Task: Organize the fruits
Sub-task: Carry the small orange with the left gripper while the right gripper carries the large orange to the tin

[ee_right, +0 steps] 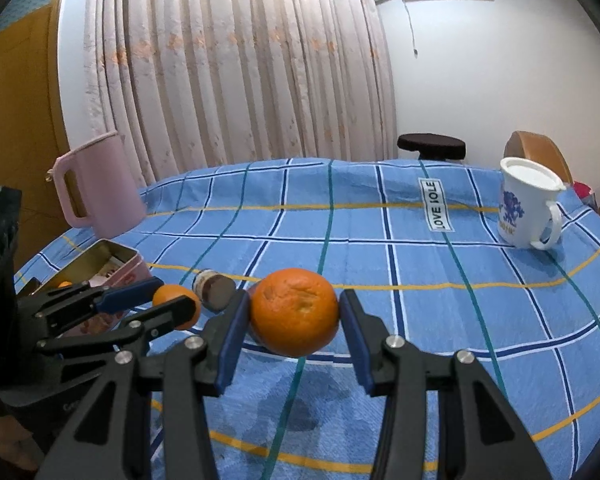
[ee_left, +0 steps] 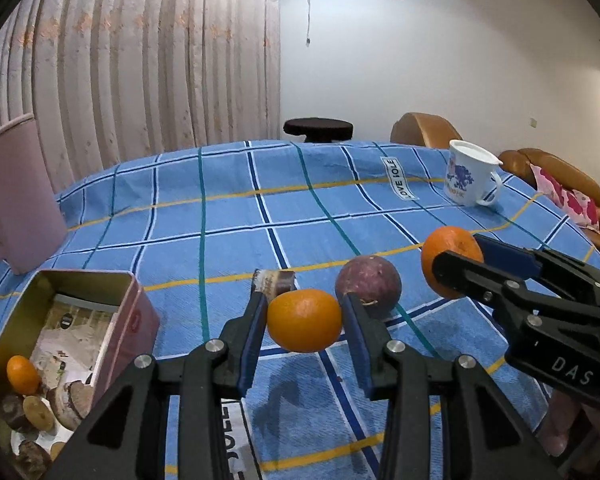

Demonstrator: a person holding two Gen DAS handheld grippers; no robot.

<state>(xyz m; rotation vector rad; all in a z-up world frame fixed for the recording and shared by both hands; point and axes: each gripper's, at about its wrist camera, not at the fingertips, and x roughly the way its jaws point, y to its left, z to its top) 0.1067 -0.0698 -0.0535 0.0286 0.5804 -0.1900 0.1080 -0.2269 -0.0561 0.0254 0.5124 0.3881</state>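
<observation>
My left gripper (ee_left: 304, 300) is shut on a small smooth orange (ee_left: 304, 320), held just above the blue checked tablecloth (ee_left: 228, 216). A round purple fruit (ee_left: 368, 286) lies on the cloth right behind its right finger. My right gripper (ee_right: 294, 300) is shut on a bigger, dimpled orange (ee_right: 294, 312). In the left wrist view that gripper (ee_left: 458, 252) and its orange (ee_left: 444, 252) are at the right. In the right wrist view the left gripper (ee_right: 174, 294) holds its small orange (ee_right: 172, 300) at the left. An open pink tin (ee_left: 136, 312) at the lower left holds an orange and several brown fruits.
A small brown jar (ee_left: 274, 280) lies on its side behind the left gripper. A pink pitcher (ee_left: 16, 196) stands at the far left behind the tin. A white mug (ee_left: 470, 176) with a blue print stands at the far right. Curtains, a stool and sofas lie beyond the table.
</observation>
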